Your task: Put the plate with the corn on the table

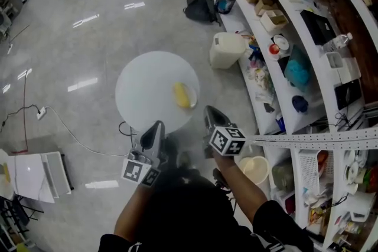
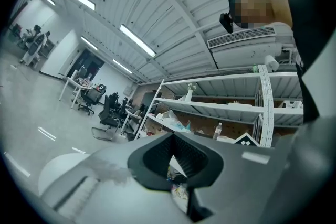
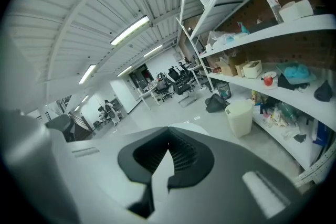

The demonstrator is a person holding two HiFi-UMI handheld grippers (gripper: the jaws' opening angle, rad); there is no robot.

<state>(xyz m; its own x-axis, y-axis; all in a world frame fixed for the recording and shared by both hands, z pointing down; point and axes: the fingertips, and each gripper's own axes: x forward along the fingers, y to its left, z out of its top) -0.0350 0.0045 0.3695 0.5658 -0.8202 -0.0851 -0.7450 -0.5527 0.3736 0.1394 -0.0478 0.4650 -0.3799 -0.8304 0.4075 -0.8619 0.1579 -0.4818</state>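
Left tongs (image 1: pixel 158 127) and right tongs (image 1: pixel 210 110) closed, empty, corn (image 1: pixel 184 95) on round white surface (image 1: pixel 142 88) seen in head view only

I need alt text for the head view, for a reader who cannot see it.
Seen from above, a person's left gripper and right gripper meet the near rim of a round white plate carrying yellow corn, over a shiny grey floor. Cluttered white shelves line the right side.

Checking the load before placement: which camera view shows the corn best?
The head view: the corn lies in full sight on the white plate, toward its right side. Neither gripper view shows the corn; each shows only part of the plate.
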